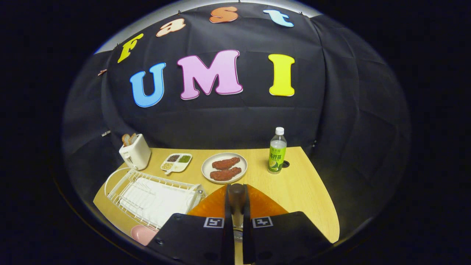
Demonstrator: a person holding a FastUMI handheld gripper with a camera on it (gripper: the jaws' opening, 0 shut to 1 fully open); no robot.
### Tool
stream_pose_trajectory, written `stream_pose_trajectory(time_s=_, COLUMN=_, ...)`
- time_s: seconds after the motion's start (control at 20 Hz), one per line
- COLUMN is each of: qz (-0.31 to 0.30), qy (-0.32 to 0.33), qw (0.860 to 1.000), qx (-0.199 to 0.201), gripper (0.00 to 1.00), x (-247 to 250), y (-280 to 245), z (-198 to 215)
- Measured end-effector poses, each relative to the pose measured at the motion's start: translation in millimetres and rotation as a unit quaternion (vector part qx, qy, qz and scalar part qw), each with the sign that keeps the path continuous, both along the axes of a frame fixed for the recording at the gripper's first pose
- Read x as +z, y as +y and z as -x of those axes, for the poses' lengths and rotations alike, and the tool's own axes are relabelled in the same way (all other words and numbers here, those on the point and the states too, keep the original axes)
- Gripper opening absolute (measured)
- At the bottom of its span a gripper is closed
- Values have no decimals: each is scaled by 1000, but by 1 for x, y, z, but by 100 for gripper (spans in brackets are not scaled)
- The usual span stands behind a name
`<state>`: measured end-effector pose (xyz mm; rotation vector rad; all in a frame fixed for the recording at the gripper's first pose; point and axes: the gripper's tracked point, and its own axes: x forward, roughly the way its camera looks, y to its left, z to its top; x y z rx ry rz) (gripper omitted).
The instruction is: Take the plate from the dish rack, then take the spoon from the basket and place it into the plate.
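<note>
Across the wooden table (301, 184) the white dish rack (154, 197) stands empty. Just right of it, directly under the fingers, lies an orange ribbed thing that I take for the basket (265, 206). Beyond sit a white plate of meat (206, 169), a toaster (135, 152) and a bottle (276, 152). A pink plate (141, 233), likely the task's own, lies by the rack's near corner, half hidden behind the gripper body. The gripper (237, 190) is level and points forward over the basket. Its fingers are closed on a dark rounded piece, apparently the spoon (237, 199), which stands upright between them. The hold looks narrow, so a quick swing left toward the pink plate could pivot or drop the spoon. It could also clip the rack's wire rim.
</note>
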<state>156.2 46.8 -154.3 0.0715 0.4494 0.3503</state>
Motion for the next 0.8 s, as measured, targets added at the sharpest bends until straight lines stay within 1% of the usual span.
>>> stream_pose_trajectory(time_s=0.1, qz=-3, qy=-10, qw=1000, qx=-9, gripper=13, x=21, y=5, z=18)
stream_pose_trajectory(time_s=0.2, qz=-22, qy=-2, qw=1000, qx=-10, gripper=13, x=34, y=20, z=42)
stream_pose_trajectory(time_s=0.4, qz=-63, qy=20, qw=998, qx=-8, gripper=13, x=41, y=56, z=87)
stream_pose_trajectory(time_s=0.55, qz=-90, qy=49, qw=995, qx=8, gripper=13, x=26, y=92, z=126)
stream_pose_trajectory(time_s=0.8, qz=-115, qy=123, qw=984, qx=50, gripper=13, x=-28, y=152, z=191)
